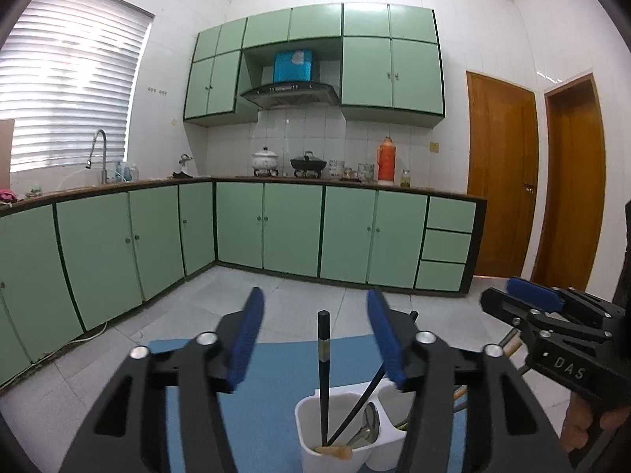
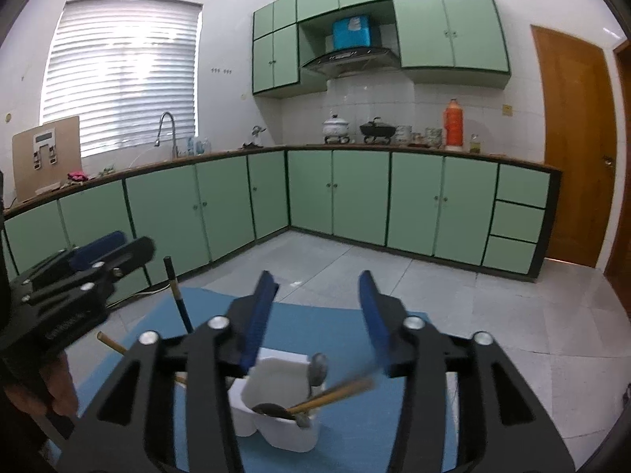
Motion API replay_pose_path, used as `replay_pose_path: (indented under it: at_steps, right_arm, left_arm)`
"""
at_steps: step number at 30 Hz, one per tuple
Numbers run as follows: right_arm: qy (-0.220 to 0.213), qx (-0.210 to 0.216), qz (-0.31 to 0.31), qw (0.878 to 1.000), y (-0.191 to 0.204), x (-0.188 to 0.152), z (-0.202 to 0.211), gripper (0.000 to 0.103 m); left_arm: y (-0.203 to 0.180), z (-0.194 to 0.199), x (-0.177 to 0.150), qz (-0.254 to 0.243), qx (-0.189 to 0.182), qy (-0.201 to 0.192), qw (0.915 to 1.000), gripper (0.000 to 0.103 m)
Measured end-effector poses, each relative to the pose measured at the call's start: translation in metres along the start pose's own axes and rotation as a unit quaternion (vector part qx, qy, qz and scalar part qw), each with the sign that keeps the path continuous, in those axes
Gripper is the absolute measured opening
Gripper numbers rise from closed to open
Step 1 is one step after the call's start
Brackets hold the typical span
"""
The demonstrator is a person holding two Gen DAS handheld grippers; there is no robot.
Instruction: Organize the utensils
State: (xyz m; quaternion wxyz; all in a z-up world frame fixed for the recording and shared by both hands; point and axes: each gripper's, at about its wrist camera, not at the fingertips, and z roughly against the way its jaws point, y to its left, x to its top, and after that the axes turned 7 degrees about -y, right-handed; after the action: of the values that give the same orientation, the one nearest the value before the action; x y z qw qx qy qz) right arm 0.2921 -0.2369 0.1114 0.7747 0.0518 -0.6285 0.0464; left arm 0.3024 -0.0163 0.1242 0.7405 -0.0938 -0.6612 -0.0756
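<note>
A white two-part utensil holder point(image 1: 311, 414) stands on a blue mat point(image 1: 272, 390). In it are a black chopstick point(image 1: 323, 354) standing upright, a second black one leaning, a metal spoon point(image 1: 368, 425) and a wooden piece. My left gripper point(image 1: 314, 293) is open above the holder, and the upright chopstick rises between its blue pads without touching them. In the right wrist view, my right gripper point(image 2: 318, 276) is open over the holder point(image 2: 276, 370). Blurred wooden chopsticks point(image 2: 335, 392) lean out just under its right pad, beside a metal spoon point(image 2: 317, 366).
The other gripper shows at each frame's edge, the right gripper point(image 1: 508, 297) and the left gripper point(image 2: 118, 244), each with a person's hand on its grip. Green base cabinets point(image 1: 292, 228) line the far walls beyond a tiled floor point(image 2: 493, 315). Wooden doors point(image 1: 501, 173) stand at the right.
</note>
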Motion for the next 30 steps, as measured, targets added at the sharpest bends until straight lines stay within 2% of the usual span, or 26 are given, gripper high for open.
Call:
replay_pose_path:
  at_steps: [4,9,12,19,30]
  right_arm:
    - [-0.018,-0.010,-0.002,1.000,-0.004,-0.001,0.022,0.068]
    - [-0.035,-0.015,-0.004,0.999,-0.006,-0.008,0.050,0.086]
    - [-0.041,-0.023,0.000,0.999,-0.005,-0.016,0.068,0.091]
    - [-0.033,-0.026,-0.012,0.999,-0.007,-0.043,0.100,0.098]
    - [0.012,-0.029,-0.019,0.999,0.000,-0.087,0.134,0.098]
  left_arm:
    - [0.006,0.024,0.004,-0.001,0.017,-0.024,0.9996,0.080]
    - [0.012,0.050,0.004,0.001,0.024,-0.036,0.9991,0.092]
    - [0.013,0.069,-0.002,0.004,0.030,-0.039,0.9988,0.096]
    - [0.013,0.104,-0.020,0.011,0.036,-0.032,0.9988,0.097]
    - [0.004,0.144,-0.062,0.020,0.024,0.023,0.9992,0.097]
